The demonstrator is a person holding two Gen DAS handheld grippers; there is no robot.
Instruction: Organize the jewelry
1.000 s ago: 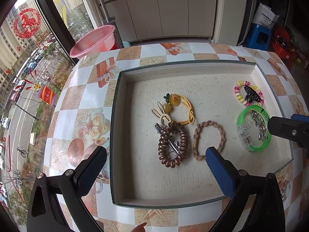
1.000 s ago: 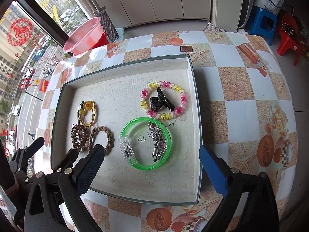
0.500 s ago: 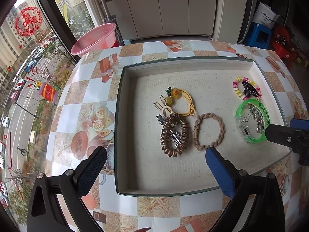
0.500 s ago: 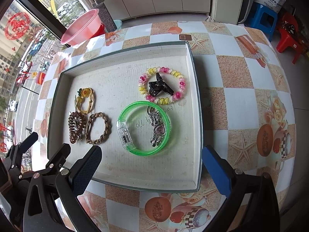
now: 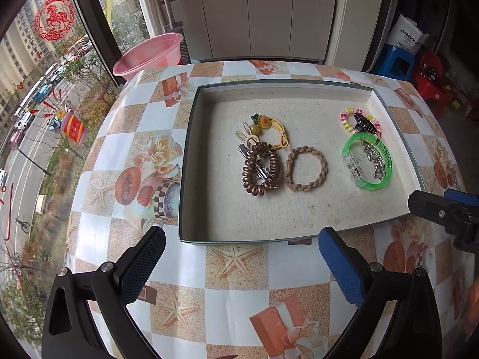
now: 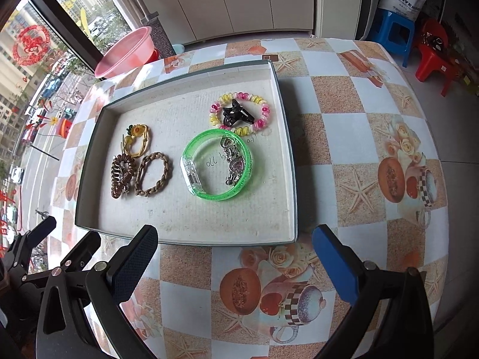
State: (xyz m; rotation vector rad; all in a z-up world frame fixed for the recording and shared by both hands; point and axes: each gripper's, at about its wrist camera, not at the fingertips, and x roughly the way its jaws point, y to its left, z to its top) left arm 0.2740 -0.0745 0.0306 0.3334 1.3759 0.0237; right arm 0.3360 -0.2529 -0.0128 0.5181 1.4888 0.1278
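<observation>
A shallow box tray (image 5: 335, 89) (image 6: 292, 179) holds jewelry. On its left lie a yellow cord bracelet with a flower (image 5: 274, 131) (image 6: 139, 139), a brown coil hair tie on a metal clip (image 5: 261, 169) (image 6: 121, 176) and a braided tan bracelet (image 5: 306, 168) (image 6: 153, 174). On its right lie a green bangle (image 5: 368, 160) (image 6: 217, 169) with a silver chain inside, and a pink-yellow bead bracelet with a black claw clip (image 5: 360, 122) (image 6: 239, 113). My left gripper (image 5: 241, 264) and right gripper (image 6: 235, 264) are open and empty, both in front of the tray's near edge.
The tray sits on a checkered patterned tablecloth (image 5: 239, 281) (image 6: 359, 137). A pink basin (image 5: 149, 56) (image 6: 125, 52) stands beyond the table's far left by the window. Blue and red stools (image 6: 398, 34) stand at the back right.
Both grippers have drawn back from over the tray toward the table's near side. The jewelry has not moved.
</observation>
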